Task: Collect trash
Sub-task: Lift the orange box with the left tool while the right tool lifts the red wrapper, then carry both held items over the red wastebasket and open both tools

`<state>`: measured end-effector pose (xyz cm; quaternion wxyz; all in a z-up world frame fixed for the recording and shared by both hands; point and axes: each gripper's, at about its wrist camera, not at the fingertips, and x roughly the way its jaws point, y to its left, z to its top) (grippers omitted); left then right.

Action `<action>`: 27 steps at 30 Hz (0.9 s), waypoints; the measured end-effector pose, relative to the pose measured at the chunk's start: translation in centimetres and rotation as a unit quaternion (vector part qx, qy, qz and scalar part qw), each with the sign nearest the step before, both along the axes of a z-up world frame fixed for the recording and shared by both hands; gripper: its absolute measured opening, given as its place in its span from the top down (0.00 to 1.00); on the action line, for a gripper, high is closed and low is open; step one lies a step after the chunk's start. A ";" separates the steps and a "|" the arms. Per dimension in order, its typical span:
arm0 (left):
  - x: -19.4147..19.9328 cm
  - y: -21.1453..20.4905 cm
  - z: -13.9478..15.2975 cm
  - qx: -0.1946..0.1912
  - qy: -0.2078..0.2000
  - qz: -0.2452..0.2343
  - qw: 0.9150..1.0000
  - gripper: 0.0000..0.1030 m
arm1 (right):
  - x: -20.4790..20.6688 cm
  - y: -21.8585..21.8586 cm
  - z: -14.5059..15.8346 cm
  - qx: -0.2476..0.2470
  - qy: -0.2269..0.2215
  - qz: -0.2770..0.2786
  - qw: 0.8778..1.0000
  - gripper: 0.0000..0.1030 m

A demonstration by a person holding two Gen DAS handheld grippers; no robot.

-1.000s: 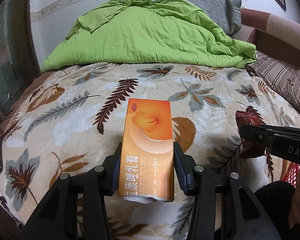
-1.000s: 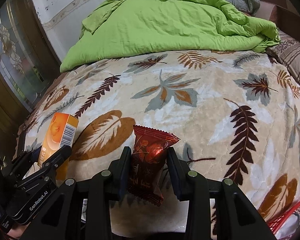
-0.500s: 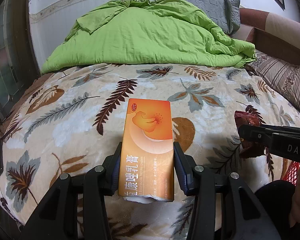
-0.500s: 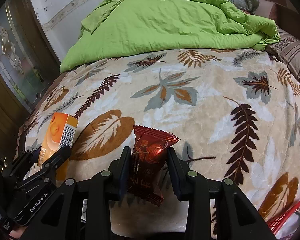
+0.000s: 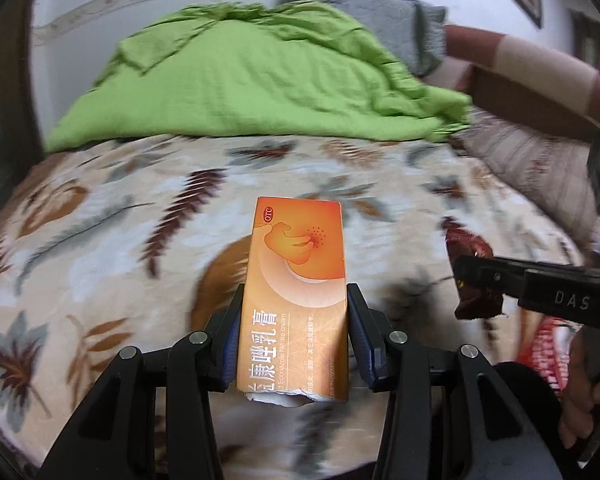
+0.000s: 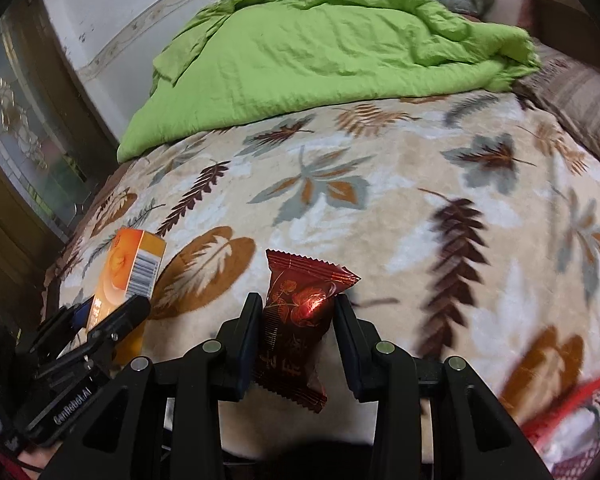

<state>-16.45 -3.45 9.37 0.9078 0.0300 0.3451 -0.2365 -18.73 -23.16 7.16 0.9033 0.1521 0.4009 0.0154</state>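
With both pieces lifted clear of the blanket (image 6: 400, 208), my left gripper (image 5: 294, 336) clamps the orange box (image 5: 296, 292). My right gripper (image 6: 296, 344) pinches the red wrapper (image 6: 300, 312), bound, I'd say, for the red basket (image 6: 572, 412).

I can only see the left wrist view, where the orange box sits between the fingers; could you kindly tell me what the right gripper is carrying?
Observer: The right gripper is shut on a dark red snack wrapper with zigzag ends, held over the leaf-print blanket.
Operator: Thank you. Is there anything on the side of my orange box that I cannot see?
Observer: Yes, the orange box has a barcode on its narrow side, facing the right camera.
Operator: And is a bin anywhere near?
Observer: A red mesh basket shows at the lower right corner of the right view, beside the bed; whether anything lies in it I cannot tell.
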 end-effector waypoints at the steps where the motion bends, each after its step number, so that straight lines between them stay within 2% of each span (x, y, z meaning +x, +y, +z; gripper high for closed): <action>1: -0.3 -0.5 0.4 -0.005 -0.001 -0.019 1.000 0.57 | -1.3 -1.1 0.4 0.001 -0.002 -0.009 1.000 0.62; 5: -1.8 -3.3 1.8 -0.031 0.002 -0.096 0.995 0.57 | -5.9 -4.7 1.7 -0.004 -0.010 -0.054 0.998 0.62; 8: -3.3 -6.3 2.8 -0.045 0.005 -0.157 0.987 0.57 | -10.0 -8.1 2.6 -0.006 -0.011 -0.103 0.995 0.62; 12: -6.1 -10.7 4.1 -0.057 0.015 -0.247 0.967 0.57 | -16.0 -12.0 3.8 -0.013 -0.011 -0.169 0.985 0.62; 14: -7.5 -13.2 4.7 -0.063 0.029 -0.297 0.953 0.57 | -18.3 -13.4 4.3 -0.020 -0.012 -0.196 0.980 0.62; 16: -8.8 -15.1 4.8 -0.064 0.043 -0.327 0.942 0.57 | -20.7 -14.9 4.8 -0.019 -0.012 -0.221 0.975 0.62; 20: -11.3 -19.7 4.3 -0.060 0.079 -0.391 0.915 0.57 | -23.3 -16.6 4.9 -0.016 -0.010 -0.253 0.967 0.60; 22: -12.4 -21.1 3.8 -0.049 0.082 -0.410 0.907 0.56 | -24.2 -17.1 4.6 -0.012 -0.007 -0.262 0.965 0.60; 23: -12.7 -22.0 3.5 -0.041 0.087 -0.420 0.902 0.54 | -24.4 -17.3 4.5 -0.011 -0.005 -0.264 0.964 0.55; 24: -13.0 -22.6 3.1 -0.032 0.095 -0.428 0.898 0.43 | -24.8 -17.3 4.4 -0.013 -0.002 -0.269 0.963 0.49; 26: -13.5 -22.7 2.8 -0.024 0.091 -0.423 0.901 0.35 | -25.6 -17.5 4.4 -0.017 -0.002 -0.280 0.960 0.45; 27: -13.7 -22.6 2.8 -0.025 0.087 -0.424 0.901 0.35 | -25.8 -17.4 4.5 -0.019 -0.003 -0.282 0.959 0.45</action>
